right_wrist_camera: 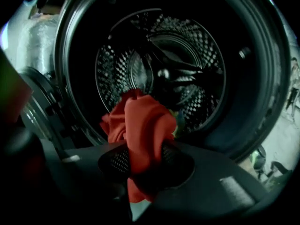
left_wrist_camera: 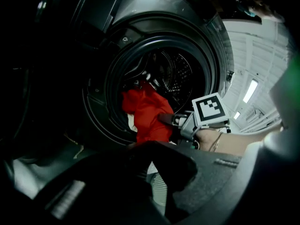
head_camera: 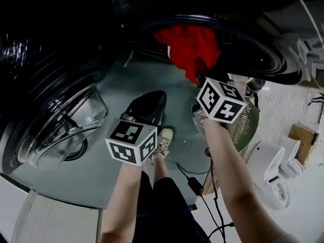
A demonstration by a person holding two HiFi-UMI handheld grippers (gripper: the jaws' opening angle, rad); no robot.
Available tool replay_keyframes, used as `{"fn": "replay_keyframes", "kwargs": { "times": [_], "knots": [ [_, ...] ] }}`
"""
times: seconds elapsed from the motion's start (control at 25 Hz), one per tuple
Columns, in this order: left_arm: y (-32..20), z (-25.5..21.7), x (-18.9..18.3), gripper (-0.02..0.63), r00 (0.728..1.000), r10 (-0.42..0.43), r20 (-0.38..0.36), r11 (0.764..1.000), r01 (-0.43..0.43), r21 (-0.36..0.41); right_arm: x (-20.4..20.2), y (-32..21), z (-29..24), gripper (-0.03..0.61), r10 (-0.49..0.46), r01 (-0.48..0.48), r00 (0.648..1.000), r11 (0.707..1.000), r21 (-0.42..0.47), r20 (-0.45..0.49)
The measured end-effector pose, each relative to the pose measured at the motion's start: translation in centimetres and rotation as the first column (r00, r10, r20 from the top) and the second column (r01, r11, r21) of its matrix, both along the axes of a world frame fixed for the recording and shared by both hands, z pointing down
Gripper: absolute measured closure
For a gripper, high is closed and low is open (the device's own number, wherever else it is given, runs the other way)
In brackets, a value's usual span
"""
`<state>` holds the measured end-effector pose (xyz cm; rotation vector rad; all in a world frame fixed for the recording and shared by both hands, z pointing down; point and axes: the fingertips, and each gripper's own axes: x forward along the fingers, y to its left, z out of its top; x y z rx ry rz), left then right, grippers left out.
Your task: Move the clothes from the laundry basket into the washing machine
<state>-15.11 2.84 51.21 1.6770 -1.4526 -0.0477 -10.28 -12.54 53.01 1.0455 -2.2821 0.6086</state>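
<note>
A red garment (head_camera: 192, 45) hangs at the mouth of the washing machine (head_camera: 255, 47), with my right gripper (head_camera: 199, 79) shut on it. In the right gripper view the red garment (right_wrist_camera: 140, 128) is pinched between the pads of the right gripper (right_wrist_camera: 145, 161), in front of the empty steel drum (right_wrist_camera: 187, 55). The left gripper view shows the red garment (left_wrist_camera: 145, 114) draped over the door rim (left_wrist_camera: 101, 121), held by the right gripper (left_wrist_camera: 171, 120). My left gripper (head_camera: 148, 105) hovers lower, its dark jaws together and holding nothing. The pale laundry basket (head_camera: 249, 126) lies under my right arm.
The machine's round glass door (head_camera: 66, 130) stands swung open at the left. A shoe (head_camera: 163, 142) rests on the floor below. Black cables (head_camera: 202, 191), a white device (head_camera: 273, 173) and a cardboard box (head_camera: 302, 135) lie to the right.
</note>
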Motion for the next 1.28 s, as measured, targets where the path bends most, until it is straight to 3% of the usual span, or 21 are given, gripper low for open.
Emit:
{"fn": "replay_keyframes", "kwargs": {
  "times": [0.32, 0.48, 0.56, 0.64, 0.76, 0.84, 1.04, 1.28],
  "knots": [
    [-0.3, -0.9, -0.1, 0.614, 1.000, 0.011, 0.012, 1.000, -0.011, 0.008, -5.3, -4.0, -5.6, 0.457, -0.005, -0.024, 0.976, 0.991, 0.129, 0.219],
    [0.0, -0.8, 0.1, 0.614, 1.000, 0.015, 0.012, 1.000, -0.015, 0.004, -7.6, -5.9, -6.7, 0.454, -0.014, -0.026, 0.961, 0.990, 0.141, 0.277],
    [0.0, -0.7, 0.5, 0.614, 1.000, 0.028, 0.010, 1.000, -0.028, 0.002, -8.1, -6.3, -5.9, 0.448, -0.016, -0.014, 0.965, 0.994, 0.112, 0.262],
    [0.0, -0.6, 1.1, 0.614, 0.999, 0.045, 0.007, 0.999, -0.045, 0.000, -7.8, -6.6, -4.4, 0.382, 0.006, -0.022, 0.973, 0.998, 0.066, 0.230],
    [-0.1, -0.4, 1.5, 0.614, 0.999, 0.053, -0.003, 0.999, -0.053, -0.004, -6.2, -6.7, -1.8, 0.149, 0.063, -0.060, 0.980, 0.998, -0.019, 0.187],
    [-0.2, -0.4, 1.6, 0.614, 0.998, 0.055, -0.004, 0.998, -0.055, -0.005, -4.9, -6.3, -1.0, 0.080, 0.079, -0.071, 0.981, 0.996, -0.052, 0.177],
    [-0.4, -0.1, 1.3, 0.614, 0.999, 0.054, 0.006, 0.998, -0.054, -0.007, -1.4, -2.4, 0.9, 0.066, 0.048, -0.036, 0.991, 0.995, -0.092, 0.128],
    [0.0, 0.9, 1.3, 0.614, 0.998, 0.055, 0.010, 0.998, -0.055, -0.017, 2.4, 1.8, 10.3, 0.061, 0.106, -0.100, 0.994, 0.948, -0.303, 0.002]
  ]
}}
